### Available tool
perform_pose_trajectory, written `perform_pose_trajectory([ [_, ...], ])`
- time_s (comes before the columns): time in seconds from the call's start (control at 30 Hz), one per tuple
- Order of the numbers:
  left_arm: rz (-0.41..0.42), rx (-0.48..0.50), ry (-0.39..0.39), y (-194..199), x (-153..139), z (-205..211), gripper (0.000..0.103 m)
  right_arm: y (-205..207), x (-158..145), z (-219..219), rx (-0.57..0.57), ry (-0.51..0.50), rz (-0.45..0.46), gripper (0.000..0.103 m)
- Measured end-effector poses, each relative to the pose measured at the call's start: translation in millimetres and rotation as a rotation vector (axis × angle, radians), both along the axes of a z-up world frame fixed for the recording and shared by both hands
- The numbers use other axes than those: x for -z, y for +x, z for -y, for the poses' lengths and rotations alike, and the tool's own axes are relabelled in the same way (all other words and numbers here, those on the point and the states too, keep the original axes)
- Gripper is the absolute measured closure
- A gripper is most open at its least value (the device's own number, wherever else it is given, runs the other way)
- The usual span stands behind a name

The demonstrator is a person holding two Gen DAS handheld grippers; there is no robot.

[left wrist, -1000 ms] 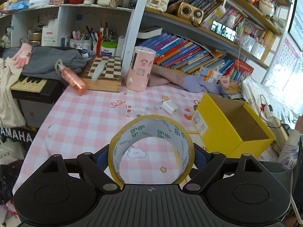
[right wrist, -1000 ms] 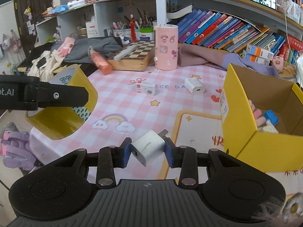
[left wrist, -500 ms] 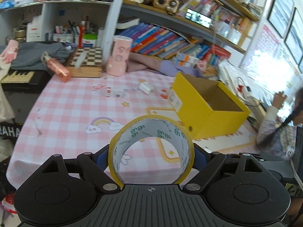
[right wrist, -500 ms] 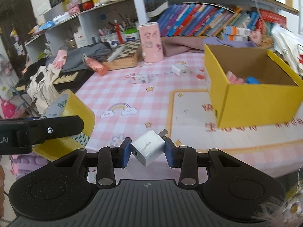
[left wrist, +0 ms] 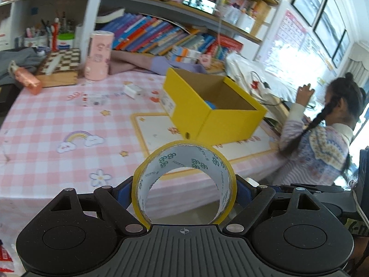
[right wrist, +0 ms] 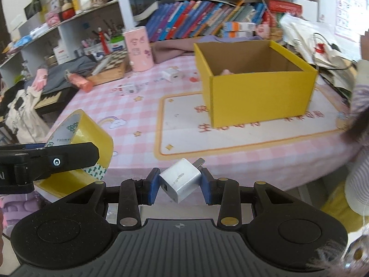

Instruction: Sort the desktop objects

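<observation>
Off the table's near edge, both loads ride unsorted: left gripper (left wrist: 184, 189) clamped on a yellow tape roll (left wrist: 184, 180); right gripper (right wrist: 180, 184) pinching a white plug charger (right wrist: 180, 182); open yellow cardboard box (right wrist: 258, 92) at one o'clock already holds some bits; two small white items (right wrist: 171, 75) at eleven o'clock remain.

Your left gripper (left wrist: 184, 190) is matte black plastic: a ribbed centre plate with a small crosshair mark, flanked by two round, finely speckled housings with shallow discs set in them. Black linkage arms with triangular cut-outs run forward, pinned by silver rivets, ending in blue pads (left wrist: 242, 190). Your right gripper (right wrist: 180, 185) has the same build: ribbed plate, crosshair, speckled round housings, brass and silver pins, blue pads (right wrist: 152, 188). Seen from the right wrist, your left tool's finger (right wrist: 57, 159) is a flat black bar with one silver hex screw and white lettering at its base
</observation>
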State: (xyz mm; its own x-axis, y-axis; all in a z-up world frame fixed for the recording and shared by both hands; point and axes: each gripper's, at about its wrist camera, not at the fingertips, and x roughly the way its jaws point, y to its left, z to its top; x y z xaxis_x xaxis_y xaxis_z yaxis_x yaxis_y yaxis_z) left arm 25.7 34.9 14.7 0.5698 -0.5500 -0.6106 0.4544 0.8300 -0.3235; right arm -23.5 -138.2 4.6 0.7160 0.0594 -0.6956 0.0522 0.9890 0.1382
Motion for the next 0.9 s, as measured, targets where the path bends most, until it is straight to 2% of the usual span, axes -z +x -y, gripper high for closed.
perform_pose_trajectory([
  [0.2,-0.013,0.073,0.002,-2.3,2.9,20.4,0.016,-14.7,-1.1,15.2,0.056,-0.005,-0.004,0.069],
  [0.53,-0.021,0.141,0.001,-2.1,3.5,53.6,0.016,-28.9,0.3,46.1,0.142,-0.006,-0.017,0.069],
  [0.9,0.032,0.19,0.008,4.1,-5.5,88.8,0.016,-26.6,0.2,73.9,0.186,-0.005,-0.022,0.069],
])
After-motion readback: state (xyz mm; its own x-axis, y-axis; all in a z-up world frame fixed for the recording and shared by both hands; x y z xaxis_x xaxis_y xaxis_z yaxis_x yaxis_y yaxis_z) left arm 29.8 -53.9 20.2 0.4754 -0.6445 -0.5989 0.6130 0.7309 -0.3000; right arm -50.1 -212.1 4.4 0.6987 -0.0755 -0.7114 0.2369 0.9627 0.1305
